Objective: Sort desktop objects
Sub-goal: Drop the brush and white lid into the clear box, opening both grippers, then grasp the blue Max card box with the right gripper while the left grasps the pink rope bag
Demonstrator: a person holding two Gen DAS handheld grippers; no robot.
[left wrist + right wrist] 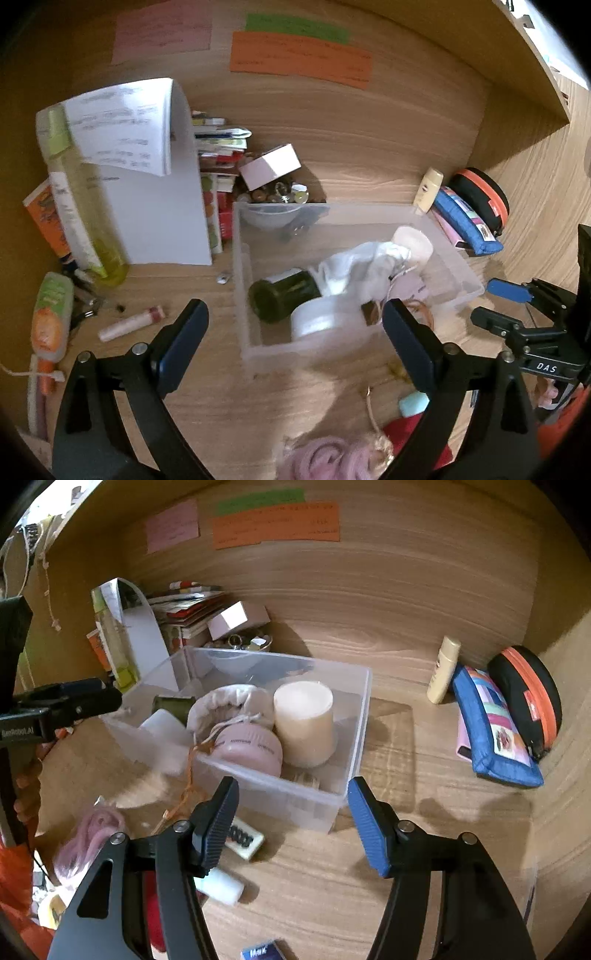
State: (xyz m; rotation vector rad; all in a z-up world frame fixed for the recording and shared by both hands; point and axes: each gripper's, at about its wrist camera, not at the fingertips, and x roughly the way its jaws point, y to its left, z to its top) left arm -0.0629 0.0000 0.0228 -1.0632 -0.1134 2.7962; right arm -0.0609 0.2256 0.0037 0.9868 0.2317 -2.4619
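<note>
So both grippers are just hanging over the wooden desk [406,738] with nothing in them. The left gripper [295,332] has its fingers spread wide, and right ahead of it, between the two tips, sits the clear plastic bin [245,280]. Inside the bin, nearest the left tool, there's a white round jar [317,321] with a dark green jar [280,297] lying on its side just behind it, then a white drawstring pouch [365,266] and a cream candle [413,242] at the far right corner. The right gripper [291,823] is also spread apart, empty, with the same bin's near corner straight ahead; from there you can see a pink jar [251,751] touching the candle, with the pouch bunched over it. Just under the right tool's left finger there's a small white box with black print [245,840] and a white tube [221,884] on the desk. Left of the left tool: a lip balm stick [131,323] and a tall yellow-green bottle [85,206] further out. Far right of both tools, against the wall, a blue pouch [491,734] leans beside a black-and-orange round case [528,698], with a small cream bottle [443,670] standing next to them.
</note>
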